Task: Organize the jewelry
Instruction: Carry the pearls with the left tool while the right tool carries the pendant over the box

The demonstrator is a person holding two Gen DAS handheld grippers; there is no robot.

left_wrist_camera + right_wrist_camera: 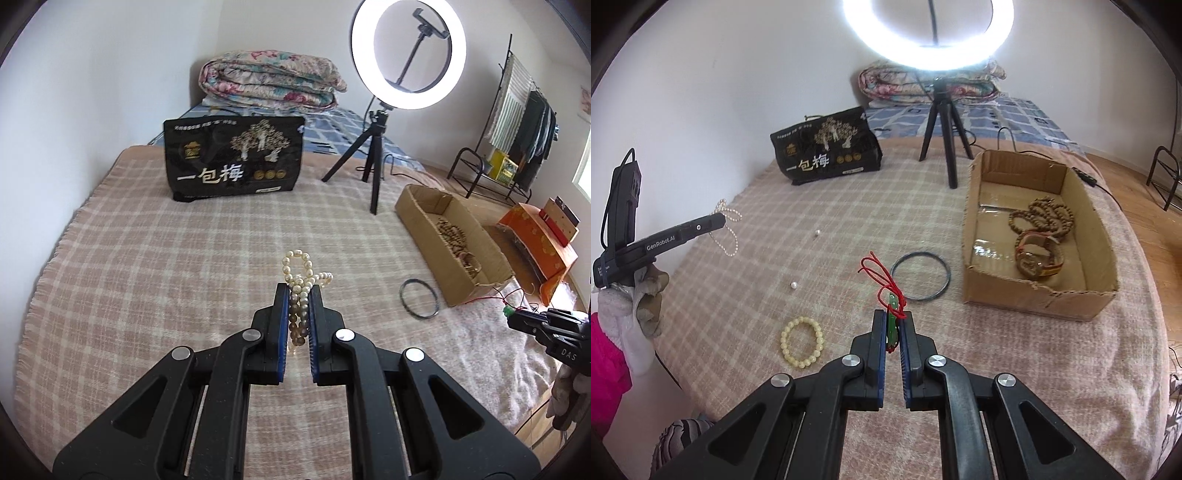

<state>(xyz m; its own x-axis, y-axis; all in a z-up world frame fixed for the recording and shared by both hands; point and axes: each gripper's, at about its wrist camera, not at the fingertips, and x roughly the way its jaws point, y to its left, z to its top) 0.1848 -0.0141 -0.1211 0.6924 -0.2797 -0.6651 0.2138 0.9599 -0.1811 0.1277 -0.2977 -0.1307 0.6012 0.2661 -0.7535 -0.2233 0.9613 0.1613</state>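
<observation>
1. two grippers: the left gripper point(300, 295) and the right gripper point(894, 325).
2. one pearl necklace point(301, 275), clamped in the left gripper.
3. one green pendant on a red cord point(892, 306), clamped in the right gripper.
4. two loose pearls point(793, 285) on the blanket; the other point(817, 232) lies farther back.
5. one yellow bead bracelet point(802, 341).
6. one dark bangle point(920, 271).
7. one cardboard box point(975, 236).
8. inside the box, a tangle of brown wooden beads point(1043, 218); the number of strands cannot be told.
9. one wristwatch point(1039, 260) in the box.
10. one black printed bag point(827, 147).
11. one ring light point(408, 51) on one tripod point(369, 147).
12. one folded quilt point(271, 81).
13. one checked blanket point(147, 258).
</observation>
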